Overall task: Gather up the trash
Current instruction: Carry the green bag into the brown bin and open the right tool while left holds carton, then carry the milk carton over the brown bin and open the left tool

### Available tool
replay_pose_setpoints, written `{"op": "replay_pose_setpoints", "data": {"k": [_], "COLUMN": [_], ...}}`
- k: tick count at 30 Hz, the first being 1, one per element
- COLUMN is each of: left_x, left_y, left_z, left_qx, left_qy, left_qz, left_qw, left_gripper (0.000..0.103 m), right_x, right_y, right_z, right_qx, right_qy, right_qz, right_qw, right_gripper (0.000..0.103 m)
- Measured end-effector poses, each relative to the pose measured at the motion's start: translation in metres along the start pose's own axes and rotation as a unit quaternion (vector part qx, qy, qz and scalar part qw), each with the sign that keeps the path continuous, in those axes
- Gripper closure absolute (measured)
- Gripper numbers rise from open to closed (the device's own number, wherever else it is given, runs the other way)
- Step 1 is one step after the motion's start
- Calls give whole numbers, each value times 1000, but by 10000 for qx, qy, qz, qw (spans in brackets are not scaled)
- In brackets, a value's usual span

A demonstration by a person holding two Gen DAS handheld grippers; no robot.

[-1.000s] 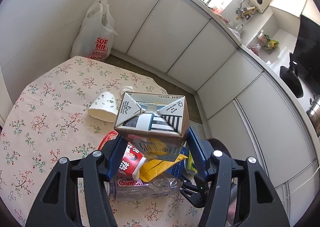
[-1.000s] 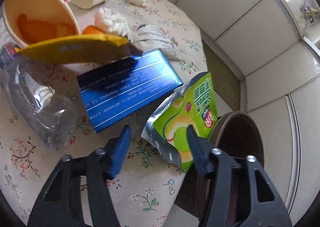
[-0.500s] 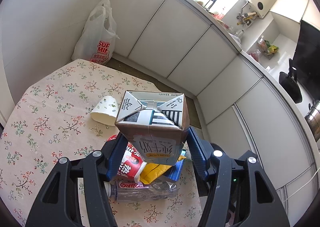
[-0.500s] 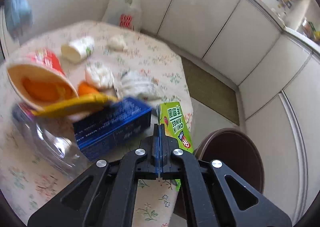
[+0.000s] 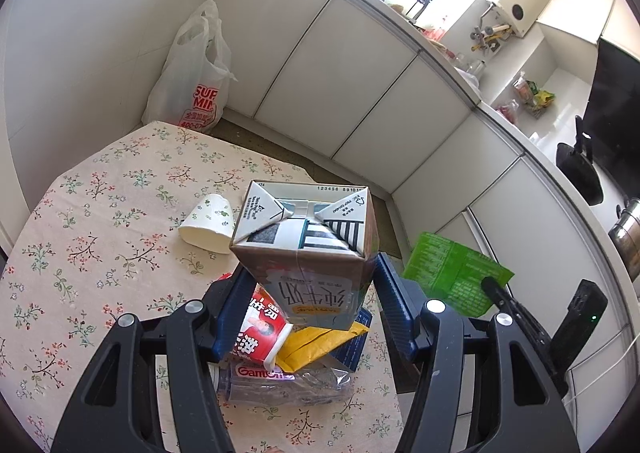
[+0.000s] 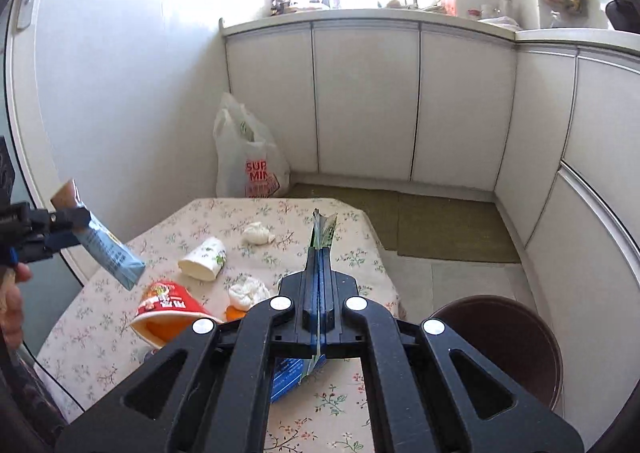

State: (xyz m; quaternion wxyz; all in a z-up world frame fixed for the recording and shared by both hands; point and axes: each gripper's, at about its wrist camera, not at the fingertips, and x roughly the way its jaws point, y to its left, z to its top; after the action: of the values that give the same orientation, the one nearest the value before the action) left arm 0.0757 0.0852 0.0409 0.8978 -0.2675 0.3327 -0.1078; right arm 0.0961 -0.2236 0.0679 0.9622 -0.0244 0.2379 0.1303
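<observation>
My left gripper (image 5: 310,289) is shut on a brown and blue milk carton (image 5: 304,241), held up over the floral table (image 5: 92,221). From the right wrist view that carton (image 6: 108,253) hangs at the far left in the left gripper (image 6: 60,229). My right gripper (image 6: 320,253) is shut on a green snack bag (image 6: 323,229), seen edge-on above the table. The same bag (image 5: 452,277) floats right of the carton. A red noodle cup (image 6: 168,305), a paper cup (image 6: 202,257), tissue wads (image 6: 248,291) and a blue box (image 6: 288,373) lie on the table.
A brown round bin (image 6: 504,337) stands on the floor right of the table. A white plastic bag (image 6: 248,161) leans in the corner by the cabinets. A crushed clear bottle (image 5: 280,385) and a yellow wrapper (image 5: 316,345) lie under the carton.
The right gripper closed on the green snack bag, lifted it off the table and rolled so the bag stands edge-on. The left gripper kept still with the carton.
</observation>
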Motion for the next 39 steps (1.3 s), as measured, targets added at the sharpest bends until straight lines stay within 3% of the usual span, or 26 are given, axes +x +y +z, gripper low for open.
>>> {"op": "replay_pose_setpoints", "data": {"k": [8,16,17,20,22,26,35,39], "left_x": [1,8,9,13,17,27,65,90], "left_y": [-8,-27,-30,-41,-51,-75,-160,-208], "left_z": [-3,-11,-13,-17,-20,-28,-45,-53], "left_qx": [96,303,332,434,517,658,979,1191], "left_qy": [10,83,94,129,169,252,501,643], "left_qz": [-56,-133,-144,-172,-199,-295,-776,-952], "left_qw": [9999,9994,9993,9988,9983,9971,9909,9862], "left_gripper": [44,44,44,44,44,44,44,44], "right_x": [-30,-20,-19,-29,-37,-52,-71,-86], "right_y": [-67,-117,-121,-128,-133,-144,-179,-196], "right_z": [5,-21,-24,-30,-30,-35,-55,-67], "right_qx": [794,1665,1748,1930,1939,2173,2495,2706], "right_qy": [-480,-54,-10,-187,-306,-495,-204,-224], "right_qz": [-1044,-1792,-1846,-2098,-2242,-2474,-2863,-3143], "right_qw": [9902,9696,9671,9583,9546,9429,9249,9097], "right_gripper": [103,99,95,34,30,6,7,7]}}
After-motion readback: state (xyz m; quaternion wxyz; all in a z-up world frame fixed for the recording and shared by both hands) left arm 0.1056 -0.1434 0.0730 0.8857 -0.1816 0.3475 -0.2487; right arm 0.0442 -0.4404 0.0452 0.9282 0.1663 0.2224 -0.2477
